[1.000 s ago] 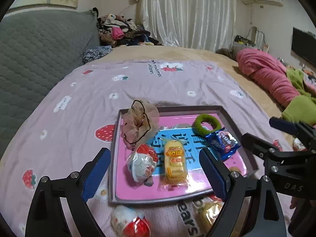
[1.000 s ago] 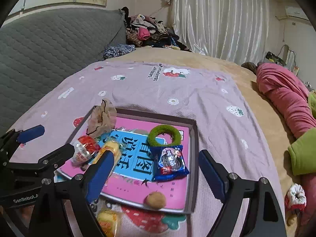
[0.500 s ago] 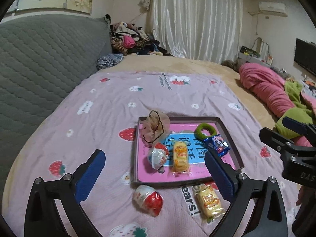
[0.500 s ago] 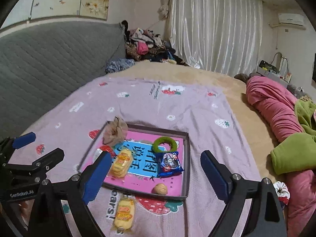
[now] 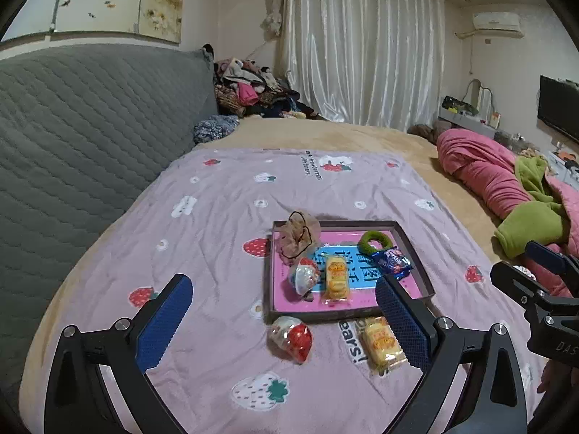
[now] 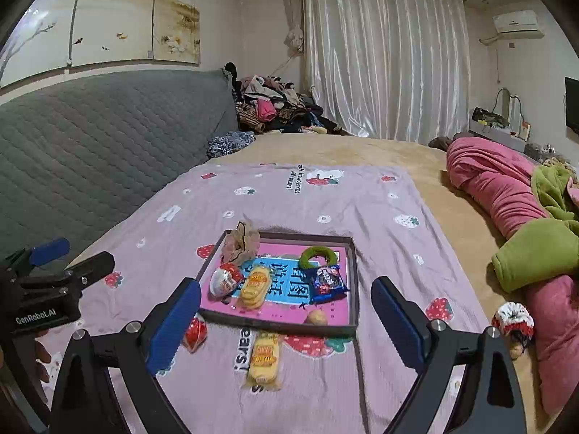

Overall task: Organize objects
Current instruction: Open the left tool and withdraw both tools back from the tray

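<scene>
A shallow pink tray (image 5: 269, 282) (image 6: 354, 282) lies on the purple strawberry blanket. It holds a beige scrunchie (image 5: 298, 237), a red-white egg toy (image 5: 304, 280), a yellow snack pack (image 5: 336, 280), a green ring (image 5: 374, 242), a blue cookie pack (image 5: 392, 260) and a small brown nut (image 6: 316, 317). In front of the tray lie a second egg toy (image 5: 293, 338) (image 6: 195, 332) and a second yellow pack (image 5: 381, 341) (image 6: 263, 360). My left gripper (image 5: 284, 325) and right gripper (image 6: 286, 318) are open, empty and held back above the blanket.
A grey quilted headboard (image 5: 72, 137) runs along the left. Pink and green bedding (image 6: 524, 217) is piled on the right, with a red-white scrunchie (image 6: 513, 320) beside it. Clothes (image 6: 271, 108) are heaped at the back by the curtain.
Both grippers have pulled back and up from the tray, so it looks smaller and farther. The loose egg toy and yellow pack in front of the tray are now in full view.
</scene>
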Action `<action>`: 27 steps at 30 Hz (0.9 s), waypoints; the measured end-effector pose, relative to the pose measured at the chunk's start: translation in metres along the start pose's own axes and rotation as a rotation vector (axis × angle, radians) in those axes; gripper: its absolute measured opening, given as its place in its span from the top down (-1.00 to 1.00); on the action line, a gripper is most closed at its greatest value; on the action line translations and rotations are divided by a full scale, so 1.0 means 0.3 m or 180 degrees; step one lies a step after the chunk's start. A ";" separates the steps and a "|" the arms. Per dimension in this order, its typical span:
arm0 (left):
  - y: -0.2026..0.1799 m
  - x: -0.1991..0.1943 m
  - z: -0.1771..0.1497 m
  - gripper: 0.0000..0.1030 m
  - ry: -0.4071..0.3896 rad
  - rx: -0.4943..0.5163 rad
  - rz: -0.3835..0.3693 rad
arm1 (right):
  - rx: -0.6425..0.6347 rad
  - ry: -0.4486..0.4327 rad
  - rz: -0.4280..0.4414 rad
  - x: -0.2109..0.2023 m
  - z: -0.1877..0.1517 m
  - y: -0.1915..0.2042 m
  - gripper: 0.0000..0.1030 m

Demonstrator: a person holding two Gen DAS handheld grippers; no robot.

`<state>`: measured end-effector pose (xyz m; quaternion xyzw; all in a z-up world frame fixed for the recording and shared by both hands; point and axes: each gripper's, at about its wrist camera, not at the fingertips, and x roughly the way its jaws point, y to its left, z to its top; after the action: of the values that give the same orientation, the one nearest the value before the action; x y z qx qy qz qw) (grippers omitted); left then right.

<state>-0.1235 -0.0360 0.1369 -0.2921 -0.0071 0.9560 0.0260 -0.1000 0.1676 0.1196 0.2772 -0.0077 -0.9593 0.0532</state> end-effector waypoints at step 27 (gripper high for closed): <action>0.044 0.047 -0.209 -0.97 0.0405 0.0007 -0.0024 | -0.0071 0.0145 -0.0008 -0.030 -0.177 0.089 -0.91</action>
<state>-0.1007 -0.0485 0.0768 -0.3521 -0.0055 0.9354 0.0302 -0.0616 0.1427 0.0805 0.2983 0.0046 -0.9528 0.0553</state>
